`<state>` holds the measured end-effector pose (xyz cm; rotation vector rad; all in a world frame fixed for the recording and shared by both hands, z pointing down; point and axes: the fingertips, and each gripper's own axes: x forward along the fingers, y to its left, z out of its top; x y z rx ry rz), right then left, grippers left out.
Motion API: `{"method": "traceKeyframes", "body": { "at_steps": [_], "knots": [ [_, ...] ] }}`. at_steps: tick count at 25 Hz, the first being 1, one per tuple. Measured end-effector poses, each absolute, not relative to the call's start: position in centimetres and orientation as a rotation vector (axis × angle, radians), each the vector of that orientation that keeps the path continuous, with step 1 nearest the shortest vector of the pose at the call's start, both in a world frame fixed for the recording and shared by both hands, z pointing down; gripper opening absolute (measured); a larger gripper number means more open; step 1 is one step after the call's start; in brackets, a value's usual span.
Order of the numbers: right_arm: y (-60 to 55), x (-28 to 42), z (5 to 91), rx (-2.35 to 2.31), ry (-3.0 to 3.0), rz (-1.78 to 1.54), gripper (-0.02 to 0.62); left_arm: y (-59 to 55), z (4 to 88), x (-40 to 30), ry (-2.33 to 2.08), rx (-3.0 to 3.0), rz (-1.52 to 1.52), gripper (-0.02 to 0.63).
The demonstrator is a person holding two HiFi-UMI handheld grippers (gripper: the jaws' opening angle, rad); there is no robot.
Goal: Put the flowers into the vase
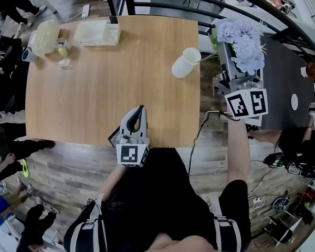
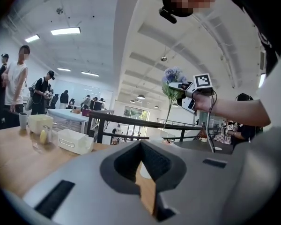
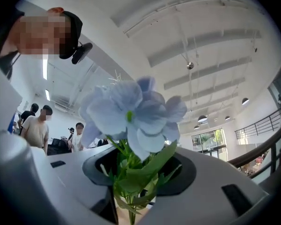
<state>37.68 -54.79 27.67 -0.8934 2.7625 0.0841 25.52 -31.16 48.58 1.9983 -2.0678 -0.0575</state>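
A bunch of pale blue flowers [image 1: 242,40] with green stems is held up in the air past the table's right edge. My right gripper [image 1: 230,56] is shut on the stems, and its own view shows a bloom [image 3: 131,110] and leaves rising from between its jaws [image 3: 131,196]. The white vase [image 1: 186,63] stands near the right edge of the wooden table [image 1: 94,88], left of the flowers. My left gripper [image 1: 140,112] hovers over the table's near edge, shut and empty. From the left gripper view [image 2: 147,186] the flowers [image 2: 174,78] show high at right.
A clear plastic box [image 1: 97,33], a pale lidded container [image 1: 44,35] and small cups sit at the table's far left. A black railing [image 1: 163,7] runs behind it. A dark table [image 1: 286,83] lies to the right. People stand at the left edge.
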Motion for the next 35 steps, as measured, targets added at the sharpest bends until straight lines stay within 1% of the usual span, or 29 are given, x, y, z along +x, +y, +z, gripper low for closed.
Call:
{"method": "traceKeyframes", "body": {
  "at_steps": [12, 28, 35],
  "knots": [
    [-59.6, 35.1, 34.9, -0.942, 2.838, -0.022, 0.212, -31.9, 50.5, 24.2, -2.042, 1.936, -0.008, 0.031],
    [-60.7, 34.0, 43.9, -1.049, 2.957, -0.086, 0.212, -33.4, 51.5, 23.6, -2.022, 1.925, 0.028, 0.031],
    [-60.9, 33.9, 45.9, -1.09, 2.968, -0.112, 0.212, -34.3, 51.3, 23.6, -2.016, 1.932, 0.029, 0.031]
  ]
}}
